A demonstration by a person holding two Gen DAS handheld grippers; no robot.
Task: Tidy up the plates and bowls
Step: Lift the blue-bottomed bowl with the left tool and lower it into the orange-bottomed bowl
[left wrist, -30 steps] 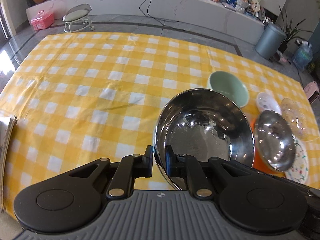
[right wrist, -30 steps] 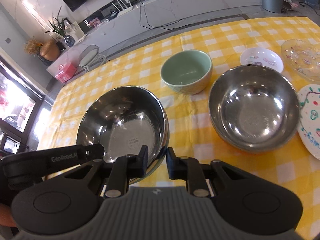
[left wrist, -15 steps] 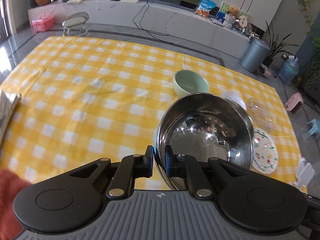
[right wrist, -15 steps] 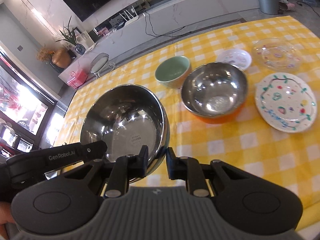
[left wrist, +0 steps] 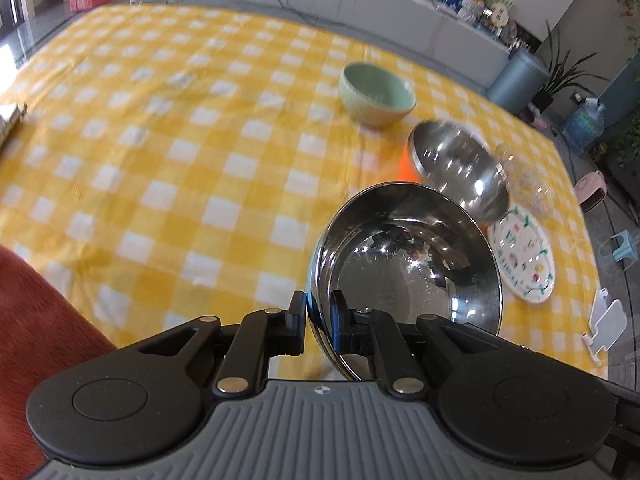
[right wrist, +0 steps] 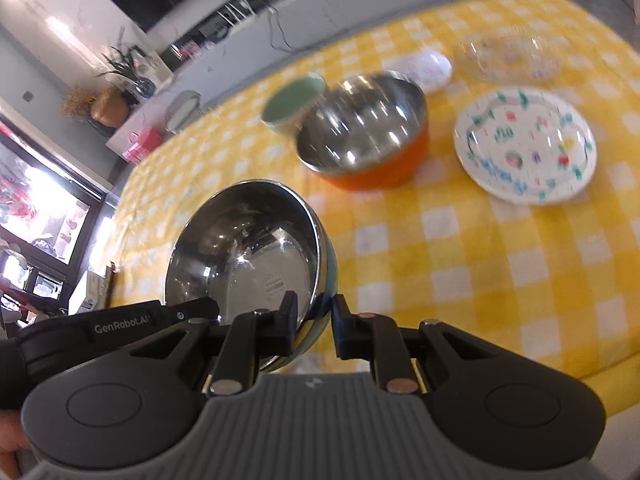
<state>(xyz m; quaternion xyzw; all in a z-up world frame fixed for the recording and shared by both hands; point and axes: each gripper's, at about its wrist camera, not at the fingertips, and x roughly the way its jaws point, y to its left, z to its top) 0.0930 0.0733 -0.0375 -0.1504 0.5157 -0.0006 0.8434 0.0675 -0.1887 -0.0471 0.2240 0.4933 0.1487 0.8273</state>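
- Left wrist view: the left gripper has its two fingers closed tight on the near rim of a steel bowl, one finger outside the wall and one inside.
- The bowl is tilted, with its open side facing the camera and to the right, and it is held clear above the yellow checked tablecloth.
- Beyond it, on the cloth, sits a second steel bowl with an orange outside; a green bowl stands farther back, apart from it.
- A painted plate lies just right of the held bowl, and a clear glass dish is behind the plate; both are blurred.
- No writing can be read in this view.
- Right wrist view: the right gripper straddles the same bowl's right rim, inner finger at the rim, outer finger with a small gap to the wall; I cannot tell if it truly grips.
- The left tool's arm reaches in from the left, printed "GenRobot.AI".
- A round stamp on the bowl's floor is too small to read.
- The orange-sided bowl, the green bowl, a small white dish and the painted plate lie farther off.
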